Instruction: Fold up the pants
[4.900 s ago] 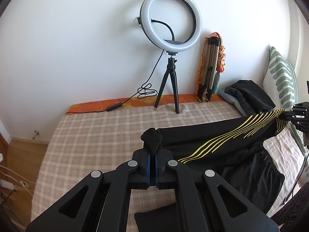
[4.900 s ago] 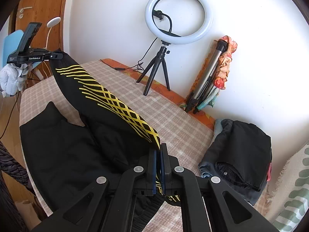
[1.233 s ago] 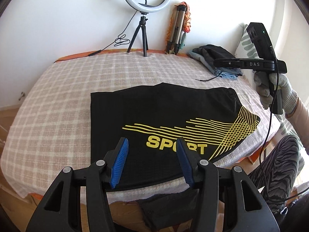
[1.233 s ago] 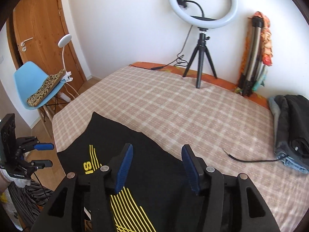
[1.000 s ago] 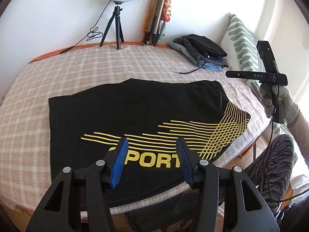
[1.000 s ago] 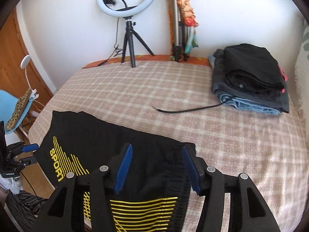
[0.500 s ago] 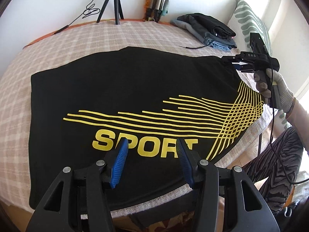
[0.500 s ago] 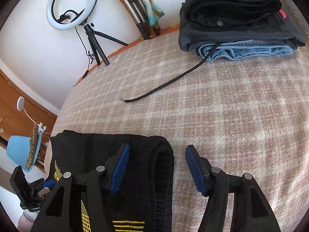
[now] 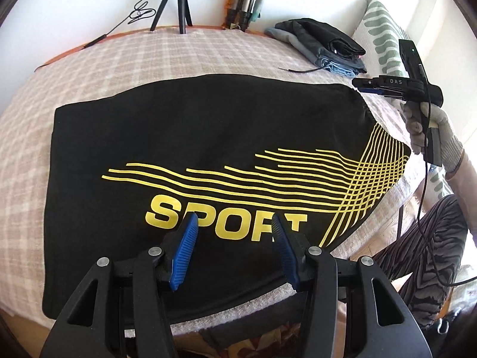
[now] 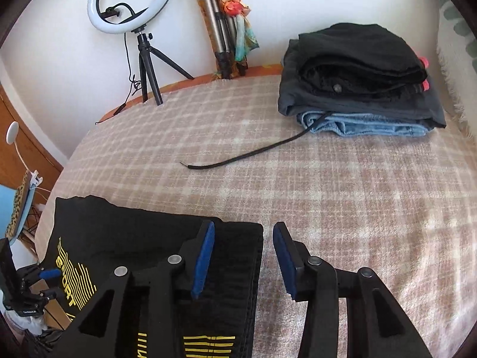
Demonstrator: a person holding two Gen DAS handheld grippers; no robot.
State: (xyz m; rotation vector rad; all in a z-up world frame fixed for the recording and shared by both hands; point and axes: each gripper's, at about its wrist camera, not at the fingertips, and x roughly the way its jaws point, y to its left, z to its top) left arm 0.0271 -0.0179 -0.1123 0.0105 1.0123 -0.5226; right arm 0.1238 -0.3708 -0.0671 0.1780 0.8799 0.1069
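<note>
Checked bedspread (image 10: pixel 342 185), black pants (image 9: pixel 208 137) flat, left tongs (image 9: pixel 234 223) wide above them, right tongs (image 10: pixel 243 238) narrowing, astride the waistband corner.

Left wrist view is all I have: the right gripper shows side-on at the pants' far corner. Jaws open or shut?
Observer: Open. The right gripper has just been closing its jaws. The waistband edge of the pants is between them, and the pads are not pressing it.
Operator: What's ahead of it?
Observer: Bare checked blanket. A loose black cord lies further on, apart from the pants.
Operator: What's cut off at my top edge?
Observer: A ring light on the black tripod by the wall.
</note>
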